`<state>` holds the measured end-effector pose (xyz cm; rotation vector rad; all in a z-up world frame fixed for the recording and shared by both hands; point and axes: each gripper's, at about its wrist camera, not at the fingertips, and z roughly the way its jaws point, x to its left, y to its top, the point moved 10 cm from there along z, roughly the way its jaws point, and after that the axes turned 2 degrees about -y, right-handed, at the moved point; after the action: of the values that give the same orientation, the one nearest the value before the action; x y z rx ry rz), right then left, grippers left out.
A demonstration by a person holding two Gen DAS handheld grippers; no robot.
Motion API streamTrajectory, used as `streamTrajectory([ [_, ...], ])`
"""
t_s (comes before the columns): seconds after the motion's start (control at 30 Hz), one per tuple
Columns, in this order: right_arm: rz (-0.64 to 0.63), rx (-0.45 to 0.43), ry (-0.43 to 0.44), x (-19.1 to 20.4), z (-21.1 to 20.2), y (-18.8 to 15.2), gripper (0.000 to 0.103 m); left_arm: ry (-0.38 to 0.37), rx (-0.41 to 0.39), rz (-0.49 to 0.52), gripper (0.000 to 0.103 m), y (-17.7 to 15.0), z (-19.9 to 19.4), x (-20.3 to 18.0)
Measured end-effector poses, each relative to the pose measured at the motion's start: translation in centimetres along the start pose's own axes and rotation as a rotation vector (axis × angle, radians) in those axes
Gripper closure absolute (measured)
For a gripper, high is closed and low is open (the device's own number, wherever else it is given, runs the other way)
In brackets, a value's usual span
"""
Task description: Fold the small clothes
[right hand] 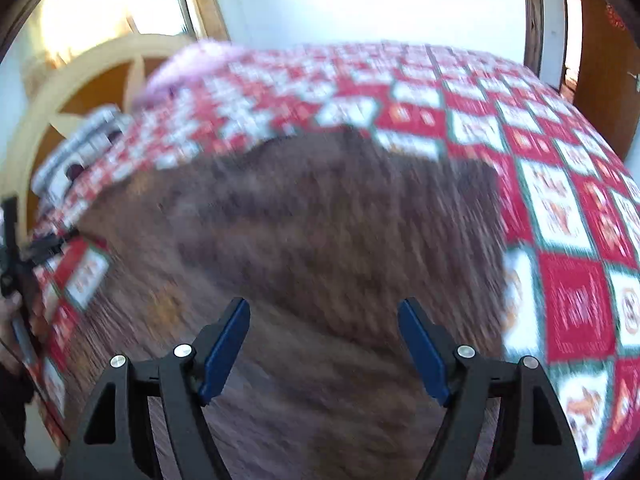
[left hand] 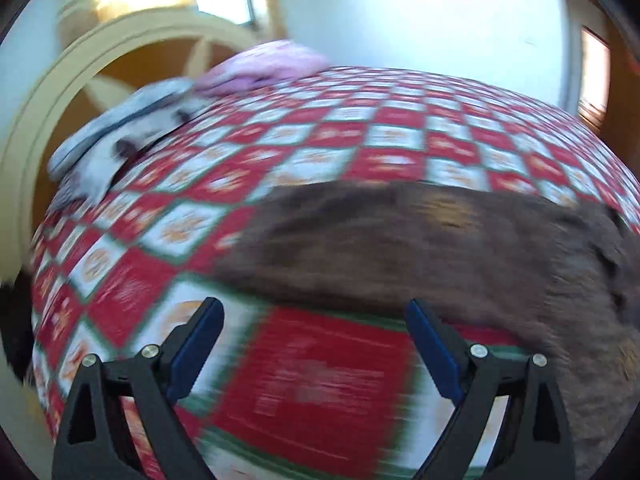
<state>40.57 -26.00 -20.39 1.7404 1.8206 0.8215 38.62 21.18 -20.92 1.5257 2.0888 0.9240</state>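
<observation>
A brown garment (left hand: 420, 248) lies spread flat on the red, white and green checked bedspread (left hand: 320, 128). In the left wrist view my left gripper (left hand: 314, 312) hovers open over the bedspread just in front of the garment's near edge, nothing between its blue pads. The right wrist view shows the same brown garment (right hand: 304, 232) filling the middle, and my right gripper (right hand: 324, 312) stands open above it with an empty gap. At that view's left edge the other gripper's black frame (right hand: 12, 248) shows, held by a hand (right hand: 10, 316). Both views are motion-blurred.
A grey and white striped garment (left hand: 120, 132) and a pink one (left hand: 260, 66) lie at the bed's far left edge, near a cream curved headboard (left hand: 60, 80). A white wall (left hand: 400, 12) and a wooden door (right hand: 608, 60) stand beyond the bed.
</observation>
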Motion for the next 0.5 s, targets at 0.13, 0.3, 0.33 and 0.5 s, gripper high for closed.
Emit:
streamTrajectory([
  [0.13, -0.064, 0.103, -0.005, 2.3, 4.2, -1.0, 0.024, 0.028, 0.079, -0.184, 0.008, -1.2, 1.8, 5.3],
  [0.3, -0.189, 0.046, -0.06, 3.9, 4.7, -2.9, 0.015, 0.011, 0.099, -0.297, 0.01, -2.0, 2.3, 7.9],
  [0.33, -0.182, 0.047, -0.053, 3.8, 4.7, -2.9, 0.015, 0.002, 0.101, -0.31, 0.011, -2.0, 2.4, 7.9],
  [0.5, -0.17, 0.032, -0.043, 3.6, 4.8, -2.8, 0.014, -0.111, 0.111, -0.4, 0.027, -1.0, 3.0, 6.5],
])
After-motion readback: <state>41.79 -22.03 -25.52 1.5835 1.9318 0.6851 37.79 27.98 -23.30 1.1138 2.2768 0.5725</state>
